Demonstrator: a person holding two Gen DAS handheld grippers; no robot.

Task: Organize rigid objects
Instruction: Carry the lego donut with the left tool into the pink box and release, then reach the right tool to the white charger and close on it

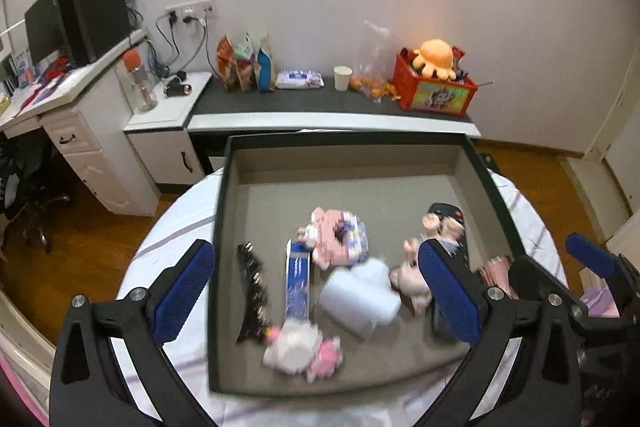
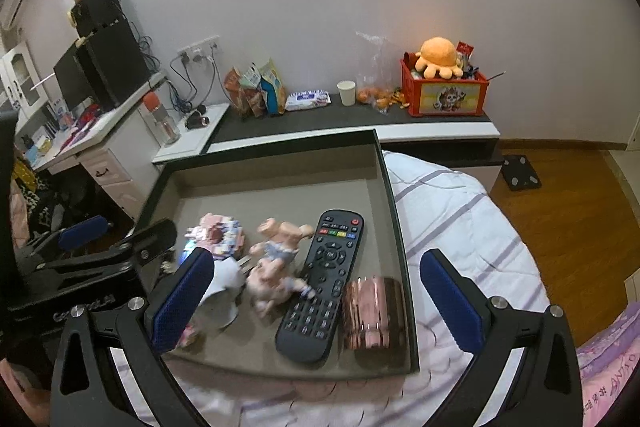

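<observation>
Both tools are held low at the bottom of each frame, angled down over a shallow dark-rimmed tray (image 1: 224, 187) with a grey felt-like floor, which sits on a white striped bedspread (image 2: 460, 211).

The left gripper (image 1: 316, 291) has black plastic arms with ribbed blue pads, spread wide and holding nothing; its left pad hangs outside the tray's left wall, its right pad above the tray's lower right.

The right gripper (image 2: 316, 301) is also wide open and empty, its left pad over a white rounded object (image 2: 224, 291) (blurred, its kind unclear), its right pad over the bedspread beyond the tray's right wall.

Inside the tray lie a long black remote control (image 2: 320, 287) with coloured buttons, a pink figurine (image 2: 276, 267) touching its left edge, a shiny copper-coloured faceted box (image 2: 368, 313) just right of it, a pink blocky ring-shaped piece (image 1: 340, 239), a black toothed hair clip (image 1: 252, 287) and a narrow blue box (image 1: 298, 283).
</observation>
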